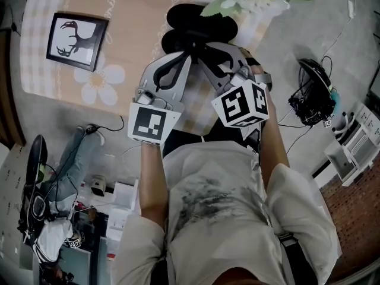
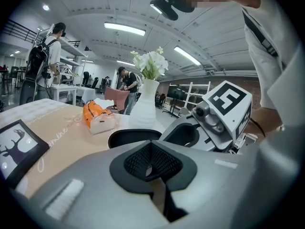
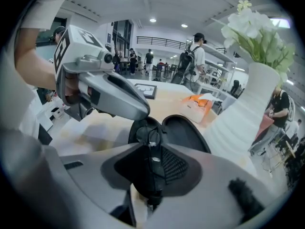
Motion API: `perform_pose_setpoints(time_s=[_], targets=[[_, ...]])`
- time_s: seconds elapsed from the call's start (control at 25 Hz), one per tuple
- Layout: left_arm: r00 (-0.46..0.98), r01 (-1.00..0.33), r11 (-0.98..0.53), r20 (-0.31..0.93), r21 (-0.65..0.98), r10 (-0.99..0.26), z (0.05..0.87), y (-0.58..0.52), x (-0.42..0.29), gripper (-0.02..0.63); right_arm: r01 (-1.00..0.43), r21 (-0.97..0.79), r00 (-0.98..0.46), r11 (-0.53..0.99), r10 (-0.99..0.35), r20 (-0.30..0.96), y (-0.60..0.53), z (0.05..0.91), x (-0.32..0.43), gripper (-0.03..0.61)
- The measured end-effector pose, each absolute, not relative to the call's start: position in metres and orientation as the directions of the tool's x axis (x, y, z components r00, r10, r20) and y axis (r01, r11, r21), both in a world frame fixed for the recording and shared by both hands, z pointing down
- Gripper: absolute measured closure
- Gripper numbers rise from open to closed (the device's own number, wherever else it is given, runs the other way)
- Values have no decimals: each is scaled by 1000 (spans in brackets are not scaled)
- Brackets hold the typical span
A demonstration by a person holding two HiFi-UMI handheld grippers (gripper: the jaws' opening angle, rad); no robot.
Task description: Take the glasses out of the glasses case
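Jaws of the right gripper [image 3: 151, 151] are clamped, ribbed black pad to pad, on one pair of thin dark-framed glasses [image 3: 148, 140]. The glasses are held edge-on directly above the one black oval hard-shell glasses case [image 3: 187, 133]. The case lies open on the beige checked tablecloth [image 1: 119, 58], its two smooth rounded halves side by side. The rounded front end of the glasses reaches over the rim of one half; whether the frame touches the case cannot be determined. The left gripper [image 2: 151, 165] has its mesh-textured pads pressed together with nothing visible between them. Its grey moulded nose sits at the near rim of the case, just beside the right gripper. Each of the two grippers carries one white cube with black square markers [image 1: 240, 103]. Also on the table are one smooth white ceramic vase [image 3: 238, 123] of white flowers just beside the case, one black-framed deer silhouette picture [image 1: 76, 40], and one orange-and-white soft pouch [image 2: 99, 118].
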State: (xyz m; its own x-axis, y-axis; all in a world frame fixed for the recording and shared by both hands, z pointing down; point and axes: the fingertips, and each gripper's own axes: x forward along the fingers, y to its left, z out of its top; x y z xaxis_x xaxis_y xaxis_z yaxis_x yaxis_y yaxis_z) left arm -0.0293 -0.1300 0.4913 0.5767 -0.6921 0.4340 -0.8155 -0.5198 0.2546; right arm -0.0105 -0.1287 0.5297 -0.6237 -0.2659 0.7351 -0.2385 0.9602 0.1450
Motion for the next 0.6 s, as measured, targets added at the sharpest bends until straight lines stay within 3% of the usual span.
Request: perform_pose_setpoints(time_s=[0.6], targets=[[567, -823, -503, 441, 266, -695, 498, -126, -35, 606, -144, 174, -584, 974, -225, 780, -121, 551, -19, 466]])
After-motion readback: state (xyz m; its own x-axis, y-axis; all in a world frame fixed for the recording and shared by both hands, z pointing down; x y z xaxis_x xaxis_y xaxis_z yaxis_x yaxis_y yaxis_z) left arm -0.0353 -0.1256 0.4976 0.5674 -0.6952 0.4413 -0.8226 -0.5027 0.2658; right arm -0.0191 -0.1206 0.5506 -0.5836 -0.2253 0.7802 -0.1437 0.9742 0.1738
